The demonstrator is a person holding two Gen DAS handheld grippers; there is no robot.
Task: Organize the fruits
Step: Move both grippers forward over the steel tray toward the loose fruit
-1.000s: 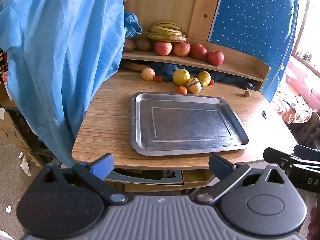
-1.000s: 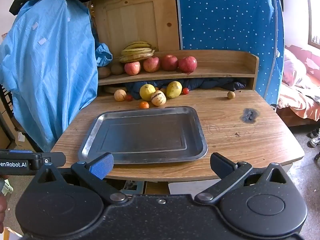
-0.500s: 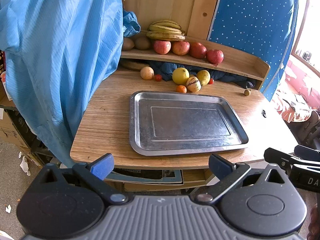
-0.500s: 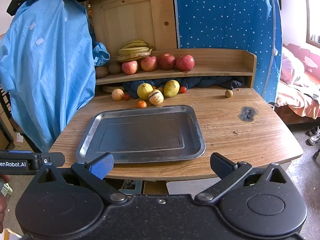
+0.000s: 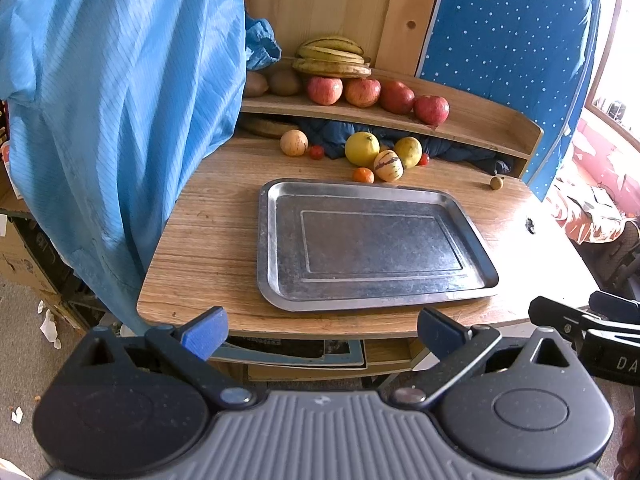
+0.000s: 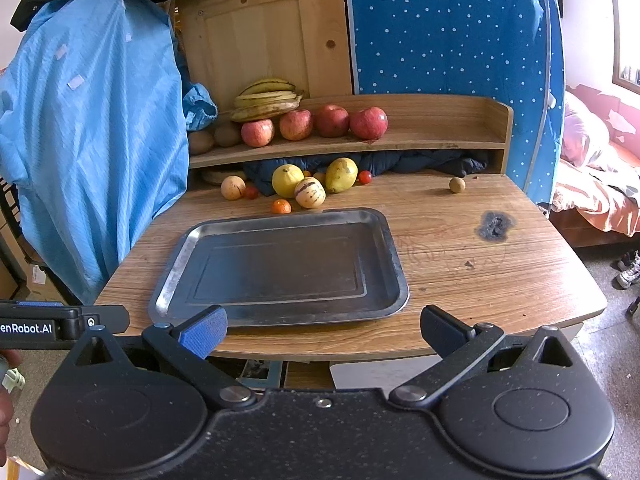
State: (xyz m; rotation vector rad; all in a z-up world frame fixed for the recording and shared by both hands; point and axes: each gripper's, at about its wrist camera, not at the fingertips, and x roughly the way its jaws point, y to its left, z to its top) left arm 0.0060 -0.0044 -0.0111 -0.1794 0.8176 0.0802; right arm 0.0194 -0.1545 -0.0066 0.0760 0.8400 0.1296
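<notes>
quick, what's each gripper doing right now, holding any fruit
Left gripper: open, holding nothing, short of the table's near edge.
Right gripper: open, holding nothing, at the near rim of the metal tray.

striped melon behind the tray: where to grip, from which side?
Probably grip the striped melon across its widest middle, coming from above and the front over the tray. The yellow fruit and the pear crowd it from behind, and the small orange sits front-left, so the top is freest.

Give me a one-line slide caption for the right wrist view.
Open right claw faces an empty rectangular metal tray on the wooden table, loose fruit behind it.
</notes>
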